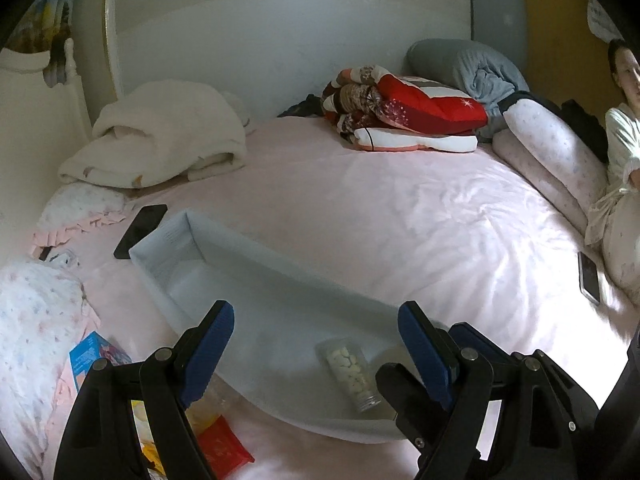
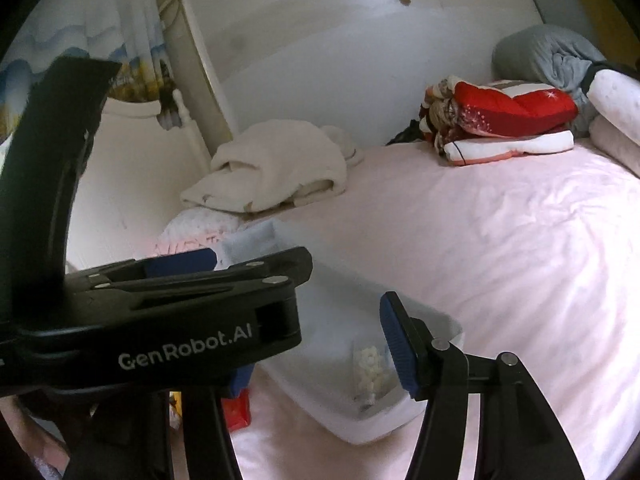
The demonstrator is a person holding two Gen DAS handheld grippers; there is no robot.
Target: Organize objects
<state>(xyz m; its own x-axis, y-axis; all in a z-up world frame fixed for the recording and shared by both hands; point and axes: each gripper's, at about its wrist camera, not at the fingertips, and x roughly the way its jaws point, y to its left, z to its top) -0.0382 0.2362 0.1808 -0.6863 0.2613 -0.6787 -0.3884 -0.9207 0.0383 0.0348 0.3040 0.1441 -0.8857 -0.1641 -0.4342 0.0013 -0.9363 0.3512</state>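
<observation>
Jaws of both grippers apart and empty, left gripper (image 2: 224, 280) marked "GenRobot.AI", pill jar (image 1: 352, 374) in pale bin (image 1: 256, 264)

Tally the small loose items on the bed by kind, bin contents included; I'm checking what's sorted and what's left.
Clear plastic jar of white tablets, in the pale rectangular plastic bin: 1
Phones: 2, black, silver-edged
Red flat packet: 1
Blue printed box: 1
Total: 5
</observation>
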